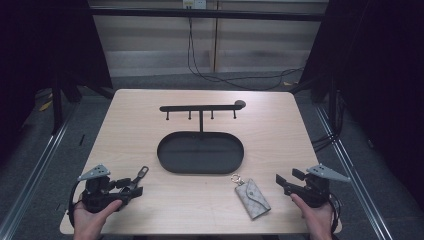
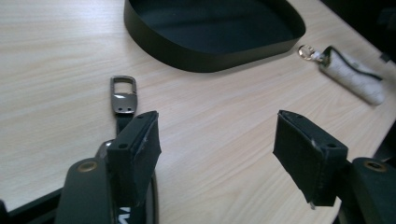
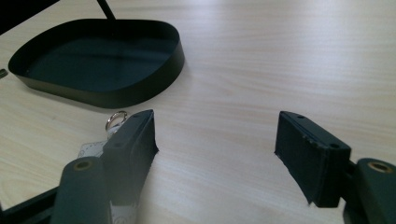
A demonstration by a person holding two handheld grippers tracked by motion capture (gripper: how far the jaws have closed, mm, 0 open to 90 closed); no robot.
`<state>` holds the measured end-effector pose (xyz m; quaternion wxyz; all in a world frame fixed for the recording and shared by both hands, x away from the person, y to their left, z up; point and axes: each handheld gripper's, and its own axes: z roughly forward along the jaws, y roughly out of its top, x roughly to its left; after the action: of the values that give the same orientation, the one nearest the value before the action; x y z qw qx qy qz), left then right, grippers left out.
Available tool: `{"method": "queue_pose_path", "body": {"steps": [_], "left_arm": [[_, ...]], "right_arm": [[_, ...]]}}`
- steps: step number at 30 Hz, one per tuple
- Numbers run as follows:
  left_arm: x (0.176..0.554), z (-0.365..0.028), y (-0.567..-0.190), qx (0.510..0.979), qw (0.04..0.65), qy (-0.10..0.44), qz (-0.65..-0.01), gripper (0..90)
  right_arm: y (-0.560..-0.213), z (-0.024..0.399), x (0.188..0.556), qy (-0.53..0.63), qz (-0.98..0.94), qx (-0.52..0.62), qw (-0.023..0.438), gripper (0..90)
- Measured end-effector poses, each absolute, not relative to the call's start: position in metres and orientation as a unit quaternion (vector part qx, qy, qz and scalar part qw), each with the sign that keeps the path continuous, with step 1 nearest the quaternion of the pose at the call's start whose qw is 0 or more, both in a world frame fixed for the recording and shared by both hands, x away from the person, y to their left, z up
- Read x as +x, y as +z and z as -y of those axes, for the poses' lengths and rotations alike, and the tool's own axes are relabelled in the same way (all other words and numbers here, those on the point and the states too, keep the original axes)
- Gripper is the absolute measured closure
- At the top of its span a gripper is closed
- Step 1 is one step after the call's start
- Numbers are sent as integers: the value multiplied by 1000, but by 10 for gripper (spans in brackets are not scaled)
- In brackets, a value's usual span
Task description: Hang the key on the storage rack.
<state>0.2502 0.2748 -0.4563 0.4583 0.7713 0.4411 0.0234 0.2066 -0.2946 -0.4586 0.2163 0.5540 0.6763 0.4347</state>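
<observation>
High view: left gripper [image 1: 134, 186] and right gripper [image 1: 281, 181] rest at the near desk [image 1: 270, 125] edge, either side of the tray stand [image 1: 200, 152], likely staged to start.

Left gripper view: fingers [image 2: 135, 144] apart, empty; strap clasp [image 2: 124, 94] just beyond the left finger.

Right gripper view: fingers [image 3: 130, 144] apart, empty; key pouch [image 3: 95, 148] ring beside the left finger.

high view: up above the near edge, looking forward and down over the whole table [image 1: 280, 125].
left claw view: low, close to the tabletop.
right claw view: same deal.
shared: the black tray [image 1: 200, 152] [image 2: 210, 32] [image 3: 98, 60].
</observation>
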Motion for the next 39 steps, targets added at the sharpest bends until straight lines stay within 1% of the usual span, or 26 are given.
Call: {"method": "queue_pose_path", "body": {"steps": [1, 2, 3, 7, 8, 10, 11, 12, 16, 17, 18, 19, 20, 22, 24, 29, 31, 34, 35, 36, 39], "left_arm": [[250, -275, -456, 771, 458, 23, -441, 316], [250, -274, -456, 772, 458, 23, -440, 316], [250, -274, -455, 777, 453, 27, -436, 322], [250, -274, -455, 780, 448, 34, -435, 324], [250, -274, -455, 779, 449, 33, -437, 328], [248, -275, -455, 778, 452, 33, -435, 369], [247, -275, -454, 777, 453, 37, -436, 369], [246, -275, -454, 778, 451, 43, -435, 421], [249, -273, -451, 777, 448, 35, -440, 475], [249, -273, -451, 777, 448, 35, -440, 474], [249, -273, -450, 778, 448, 31, -438, 470], [249, -271, -448, 782, 441, 43, -439, 456], [249, -271, -448, 782, 441, 43, -439, 446], [253, -265, -444, 795, 428, 46, -427, 444], [255, -263, -443, 797, 426, 44, -426, 442], [262, -263, -441, 799, 410, 40, -437, 447], [265, -264, -439, 803, 402, 37, -439, 450], [267, -264, -437, 808, 393, 41, -436, 468], [267, -264, -436, 811, 391, 38, -434, 523], [269, -265, -434, 820, 379, 30, -428, 544], [273, -264, -431, 826, 366, 34, -427, 543]], "right_arm": [[-460, 295, 207, 432, -676, 558, 210, 263], [-460, 295, 207, 432, -676, 558, 210, 263], [-461, 296, 208, 433, -677, 562, 196, 257], [-460, 296, 207, 433, -676, 561, 201, 247], [-461, 296, 207, 433, -678, 559, 199, 225], [-460, 295, 207, 431, -679, 560, 200, 217], [-460, 295, 206, 431, -679, 559, 200, 220], [-460, 294, 205, 436, -676, 559, 200, 219], [-461, 296, 205, 433, -675, 563, 199, 188], [-461, 296, 205, 430, -681, 559, 198, 182], [-461, 295, 205, 426, -682, 559, 200, 182], [-461, 295, 204, 426, -682, 560, 198, 185], [-461, 295, 204, 427, -684, 558, 197, 185], [-460, 295, 204, 424, -685, 556, 203, 188], [-460, 295, 204, 425, -685, 556, 201, 188], [-461, 294, 203, 422, -689, 553, 201, 190], [-462, 292, 207, 422, -695, 550, 194, 195], [-462, 292, 207, 420, -696, 550, 194, 203], [-461, 292, 207, 421, -695, 550, 194, 203], [-461, 292, 207, 422, -695, 550, 193, 203], [-461, 292, 207, 422, -693, 552, 192, 203]]}}
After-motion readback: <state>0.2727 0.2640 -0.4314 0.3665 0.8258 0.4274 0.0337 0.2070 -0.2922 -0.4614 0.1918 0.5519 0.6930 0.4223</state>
